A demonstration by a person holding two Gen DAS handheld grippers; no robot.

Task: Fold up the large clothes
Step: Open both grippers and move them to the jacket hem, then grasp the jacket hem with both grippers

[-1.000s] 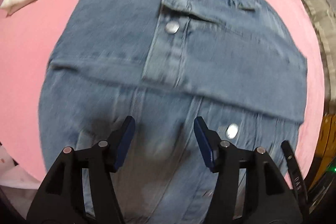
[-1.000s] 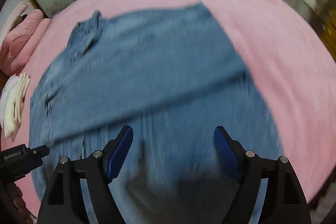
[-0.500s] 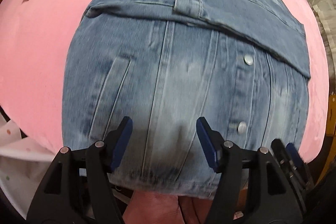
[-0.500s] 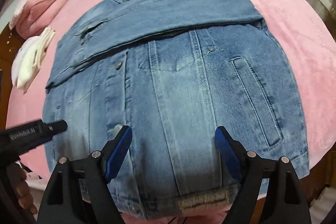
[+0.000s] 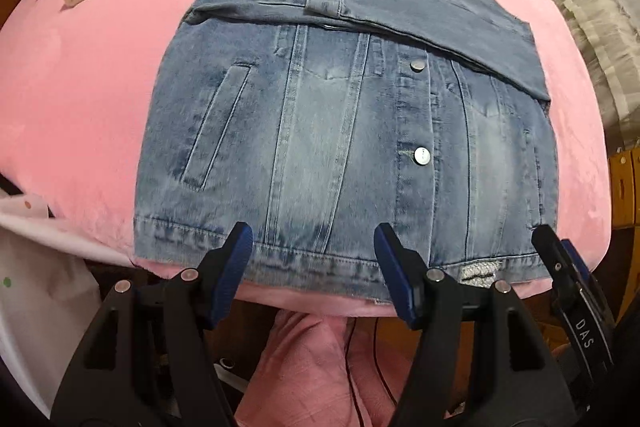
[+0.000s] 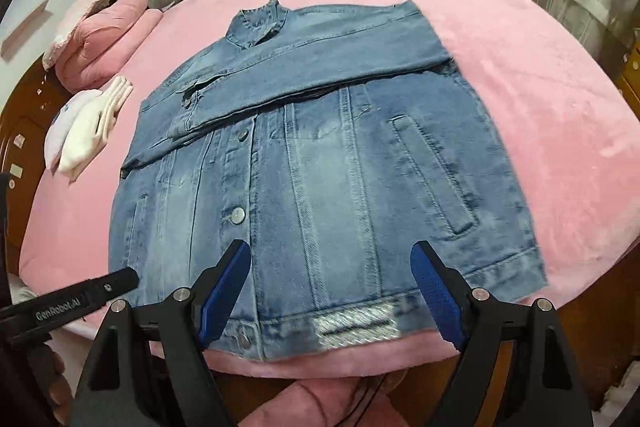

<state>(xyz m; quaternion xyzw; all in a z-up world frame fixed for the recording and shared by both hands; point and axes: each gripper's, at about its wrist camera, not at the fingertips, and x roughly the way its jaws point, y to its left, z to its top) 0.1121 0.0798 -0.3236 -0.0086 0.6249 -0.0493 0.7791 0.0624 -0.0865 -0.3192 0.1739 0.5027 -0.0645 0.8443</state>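
1. Left tool [image 5: 313, 267]: released, nothing between its blue pads; it hangs over the hem of the denim jacket [image 5: 344, 131].
2. Right tool [image 6: 332, 287]: released wide, empty, also over the hem. Its arm reads "DAS" in the left view; the left tool's arm reads "GenRobot.AI" in the right view.
3. Jacket lies front up on the pink bed [image 6: 540, 99], hem at the near edge, sleeves folded across the chest, collar farthest.
4. Bare pink surface to the jacket's right and beyond its collar.
5. Folded white cloth [image 6: 92, 127] lies left of the jacket, apart from it.
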